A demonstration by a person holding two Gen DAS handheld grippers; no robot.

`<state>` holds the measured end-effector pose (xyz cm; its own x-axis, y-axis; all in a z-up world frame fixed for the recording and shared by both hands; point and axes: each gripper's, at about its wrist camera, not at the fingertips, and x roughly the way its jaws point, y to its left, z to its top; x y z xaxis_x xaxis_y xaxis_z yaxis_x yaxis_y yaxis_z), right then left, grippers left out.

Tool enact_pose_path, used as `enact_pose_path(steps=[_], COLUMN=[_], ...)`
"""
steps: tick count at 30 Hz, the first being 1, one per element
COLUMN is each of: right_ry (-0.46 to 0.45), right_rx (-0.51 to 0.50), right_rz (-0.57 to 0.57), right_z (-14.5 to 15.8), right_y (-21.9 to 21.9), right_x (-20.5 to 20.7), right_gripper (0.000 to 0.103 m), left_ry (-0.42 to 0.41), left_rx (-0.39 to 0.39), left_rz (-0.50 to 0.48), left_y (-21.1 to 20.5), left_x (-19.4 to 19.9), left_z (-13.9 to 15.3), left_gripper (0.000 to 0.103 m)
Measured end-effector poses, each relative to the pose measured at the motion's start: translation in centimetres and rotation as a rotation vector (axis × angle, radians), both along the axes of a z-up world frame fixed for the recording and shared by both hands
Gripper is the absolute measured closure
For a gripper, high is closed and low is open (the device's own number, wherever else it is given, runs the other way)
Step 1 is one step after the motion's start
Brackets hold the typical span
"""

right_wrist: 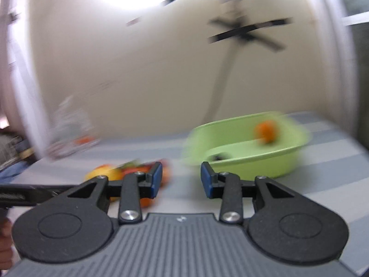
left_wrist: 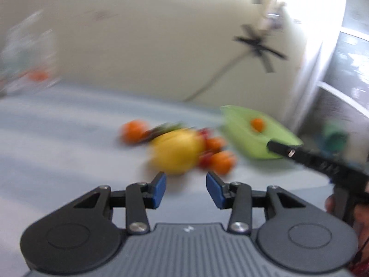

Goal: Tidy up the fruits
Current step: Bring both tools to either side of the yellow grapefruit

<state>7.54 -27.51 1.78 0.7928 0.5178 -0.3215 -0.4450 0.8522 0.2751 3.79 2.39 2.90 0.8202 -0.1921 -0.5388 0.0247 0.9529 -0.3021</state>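
Standing apart with bare air between their flat blue pads, the fingers (left_wrist: 159, 190) of the left gripper (left_wrist: 185, 190) pinch nothing; black hinged links carry them from a ribbed grey body. Just beyond their tips lies a blurred heap of fruit: one big smooth yellow rounded fruit (left_wrist: 177, 151), three small round orange fruits (left_wrist: 135, 131) around it, and some red pieces (left_wrist: 204, 158) too smeared to count, with something dark and leafy behind. To the right sits a pale green plastic tub with rounded corners (left_wrist: 239, 143), holding one small orange fruit (left_wrist: 257, 124).

On the right gripper (right_wrist: 181, 180) the blue-padded fingers (right_wrist: 156, 180) are likewise spread and empty, above the pale grey-blue striped desk (right_wrist: 322, 180). The same green tub (right_wrist: 249, 164) stands just past the right finger, its single orange fruit (right_wrist: 266, 131) inside near the far wall; the fruit heap (right_wrist: 108, 173) lies partly hidden behind the left finger. Beyond the heap a clear, crinkled wrapper (right_wrist: 69, 129) lies at the desk's far edge.
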Motion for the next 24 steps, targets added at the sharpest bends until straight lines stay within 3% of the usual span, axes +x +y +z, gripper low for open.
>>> enact_pose_path(steps=[4,8,11,13,18,20,24], right_ry=[0.005,0.082,0.161,0.114,-0.065,-0.1,-0.148], right_rx=[0.007,-0.001,0.034,-0.01,-0.196,-0.255,-0.294], right_rz=[0.149,0.18,0.223,0.245,0.453,0.494,0.524], right_z=[0.4,-0.3,-0.9,-0.3,1.2,0.9,0.6], right_y=[6.3,10.7,12.2,13.6,18.9,20.7,21.6], right_x=[1.2,4.3,5.4,3.7,-1.7,-2.7,-3.5], right_gripper=[0.062,0.062,0.053,0.053,0.055,0.055,0.054], left_ry=[0.029,0.028,0.012,-0.013,-0.062,-0.082,-0.081], left_rx=[-0.083,-0.138,-0.198,-0.24,-0.316,-0.317,-0.302], left_rz=[0.087,0.103,0.098,0.102,0.119,0.105,0.065], left_y=[4.1,6.2,7.7,9.3,12.4,12.7,12.1], left_x=[-2.3,-2.4,-1.7,-1.6,-0.5,0.1,1.8], left_z=[-1.1,-1.6,-1.5,-1.5,-0.9,-0.6,-0.7], left_gripper=[0.064,0.064,0.064,0.063,0.061,0.055,0.055])
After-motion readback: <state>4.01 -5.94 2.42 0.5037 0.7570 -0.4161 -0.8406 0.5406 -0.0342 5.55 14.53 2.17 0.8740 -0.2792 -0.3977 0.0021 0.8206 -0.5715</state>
